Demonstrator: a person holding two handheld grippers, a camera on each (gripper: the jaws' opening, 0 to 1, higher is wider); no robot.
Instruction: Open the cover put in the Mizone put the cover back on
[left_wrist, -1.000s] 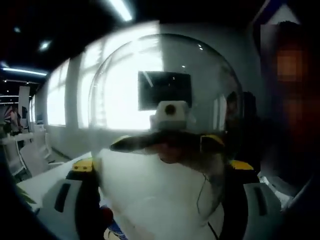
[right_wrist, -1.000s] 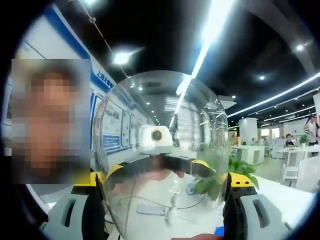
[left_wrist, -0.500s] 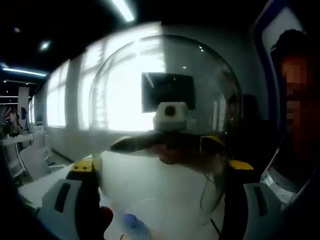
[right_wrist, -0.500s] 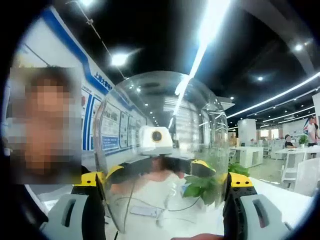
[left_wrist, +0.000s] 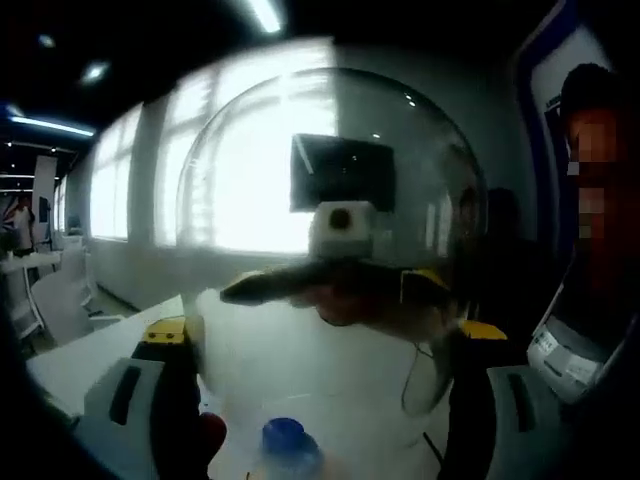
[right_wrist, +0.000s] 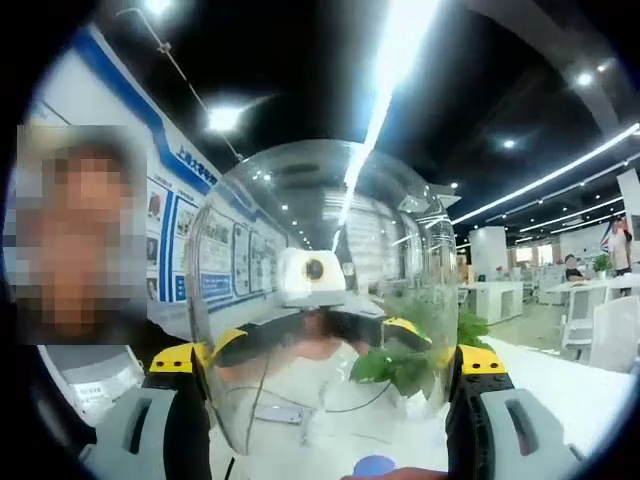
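Two tools grip one clear dome cover between them, each from an opposite side. In the left gripper view, the left tool (left_wrist: 320, 365) has its grey, yellow-tipped jaws spread wide around the cover (left_wrist: 330, 180), whose rounded glassy wall sits between them and rises to the top of the view. Through the plastic the right tool (left_wrist: 345, 285) shows, clamped on the far side. In the right gripper view, the right tool (right_wrist: 325, 365) stands just as wide about the cover (right_wrist: 320, 250), with the left tool (right_wrist: 320, 330) seen through it.

Below the cover in the left gripper view, a bottle with a round blue cap (left_wrist: 285, 437) stands on the white surface (left_wrist: 100, 350), near its close edge; the cover hangs above it, apart from it. In the right gripper view the same blue cap (right_wrist: 374, 466) peeks in at the bottom. A green leafy plant (right_wrist: 400, 365) shows through the cover, and a thin dark cable (right_wrist: 330, 408) lies on the surface. A dark screen (left_wrist: 342, 175) hangs on the wall before bright windows.
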